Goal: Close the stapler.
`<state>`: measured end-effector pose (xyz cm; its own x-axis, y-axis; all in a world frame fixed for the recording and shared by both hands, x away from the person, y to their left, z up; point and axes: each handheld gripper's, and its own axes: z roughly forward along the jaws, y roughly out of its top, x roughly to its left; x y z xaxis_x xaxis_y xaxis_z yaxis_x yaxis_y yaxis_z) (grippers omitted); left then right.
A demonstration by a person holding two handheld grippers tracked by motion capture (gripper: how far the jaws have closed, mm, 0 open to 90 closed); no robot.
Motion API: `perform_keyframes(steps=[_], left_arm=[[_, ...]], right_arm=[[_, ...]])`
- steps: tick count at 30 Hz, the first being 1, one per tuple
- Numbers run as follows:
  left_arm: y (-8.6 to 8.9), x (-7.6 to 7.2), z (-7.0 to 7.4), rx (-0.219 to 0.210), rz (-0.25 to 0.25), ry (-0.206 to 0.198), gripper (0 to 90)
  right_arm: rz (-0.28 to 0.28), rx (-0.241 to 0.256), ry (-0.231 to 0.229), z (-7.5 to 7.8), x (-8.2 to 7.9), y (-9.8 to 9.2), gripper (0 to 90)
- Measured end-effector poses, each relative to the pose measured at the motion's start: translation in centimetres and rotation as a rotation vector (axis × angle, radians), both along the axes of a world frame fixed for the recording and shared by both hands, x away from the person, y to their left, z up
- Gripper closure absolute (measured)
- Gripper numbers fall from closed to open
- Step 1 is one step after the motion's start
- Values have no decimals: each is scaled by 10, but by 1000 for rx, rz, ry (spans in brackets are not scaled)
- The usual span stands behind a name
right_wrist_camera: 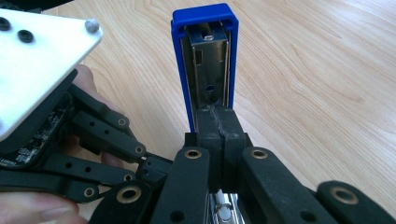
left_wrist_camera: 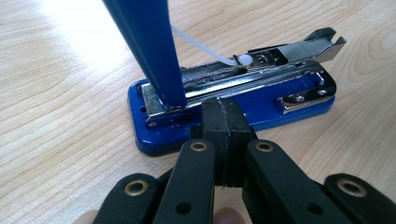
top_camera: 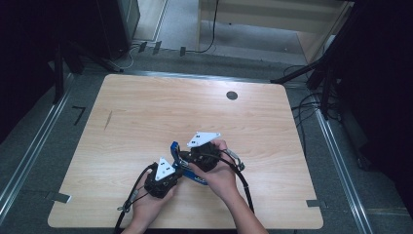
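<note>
- The blue plastic stapler with a chrome metal magazine [left_wrist_camera: 243, 88] sat near the table's near edge, its blue lid [right_wrist_camera: 205, 51] swung upright.
- My left gripper [left_wrist_camera: 223, 135] was closed, empty, at its base.
- My right gripper [right_wrist_camera: 218, 126] was pressed together below the lid.

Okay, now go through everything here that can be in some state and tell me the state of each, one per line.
Blue stapler: lying on the table, swung open, blue top cover raised upright.
Staple magazine: exposed, its metal pusher slid back; whether staples are loaded cannot be told.
Left gripper: jaws shut together, tips against the stapler's base.
Right gripper: jaws shut together, tips at the raised cover's inner side.
</note>
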<state>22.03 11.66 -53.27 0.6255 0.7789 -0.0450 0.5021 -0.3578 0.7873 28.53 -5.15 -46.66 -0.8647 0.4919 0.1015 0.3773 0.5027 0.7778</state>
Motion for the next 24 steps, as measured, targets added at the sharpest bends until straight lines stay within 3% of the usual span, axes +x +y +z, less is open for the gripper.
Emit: perform_keyframes(steps=[11,15,24], left_arm=[[-8,-1,0,5,-30,-4,900],[-13,0,0,-19,-48,-5,900],[-15,1,0,4,-61,-5,900]], right_arm=[[-7,14,-2,-2,-4,-8,900],[-6,15,-2,-2,-4,-9,900],[-17,21,6,-5,-7,-13,900]])
